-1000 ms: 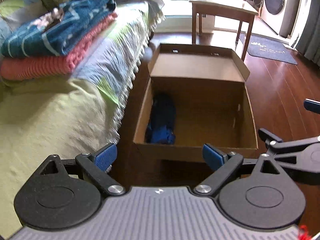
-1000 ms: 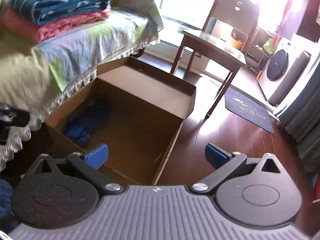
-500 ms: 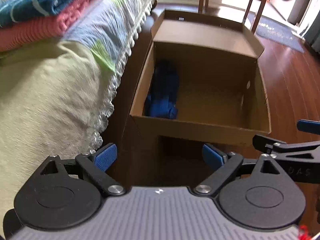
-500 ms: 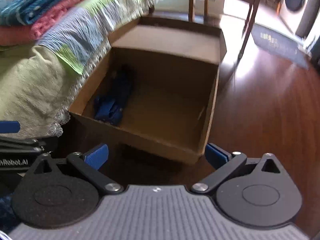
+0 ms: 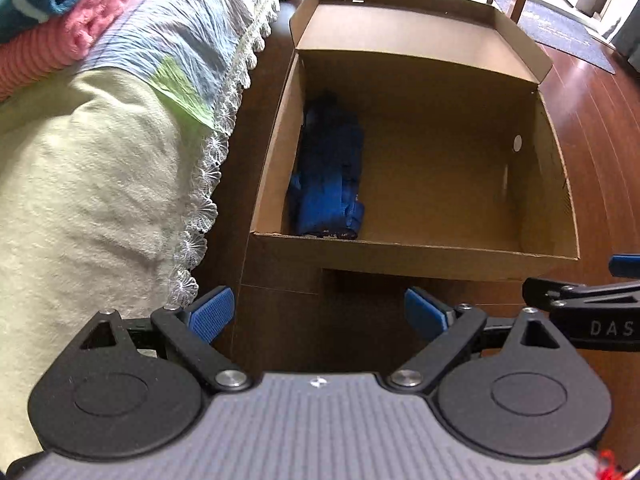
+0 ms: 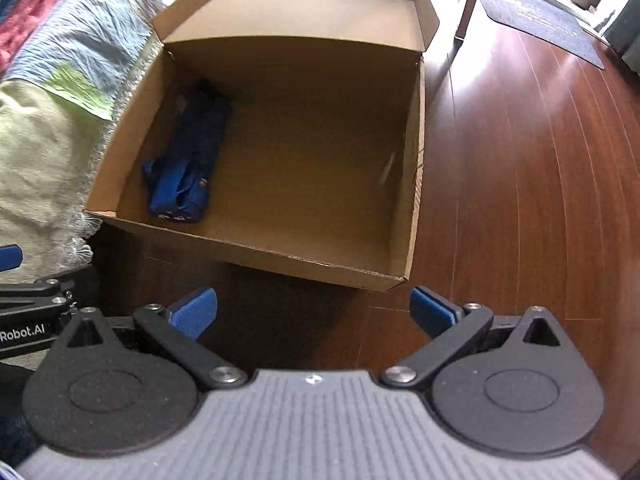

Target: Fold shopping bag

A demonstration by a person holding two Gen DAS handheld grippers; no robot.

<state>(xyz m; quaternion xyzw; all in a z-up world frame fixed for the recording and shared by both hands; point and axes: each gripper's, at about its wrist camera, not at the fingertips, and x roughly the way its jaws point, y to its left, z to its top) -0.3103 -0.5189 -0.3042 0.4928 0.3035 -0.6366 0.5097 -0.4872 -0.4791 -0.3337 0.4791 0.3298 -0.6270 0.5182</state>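
A blue shopping bag (image 5: 328, 176) lies bunched into a long bundle against the left wall inside an open cardboard box (image 5: 416, 250) on the wooden floor. The right wrist view shows the same bag (image 6: 186, 164) and box (image 6: 256, 254). My left gripper (image 5: 320, 314) is open, hovering in front of the box's near wall with nothing between its blue pads. My right gripper (image 6: 314, 312) is also open and empty, just in front of the box's near right corner. Each gripper's side shows at the edge of the other's view.
A bed with a pale green, lace-edged cover (image 5: 92, 184) runs along the box's left side, with folded pink and blue blankets (image 5: 52, 20) stacked on it. Wooden table legs (image 6: 466, 0) and a dark doormat (image 6: 540, 20) lie beyond the box on the wood floor (image 6: 540, 200).
Both grippers have tilted downward and moved closer to the box, so it fills more of each view. The bag has not moved and both grippers stay open.
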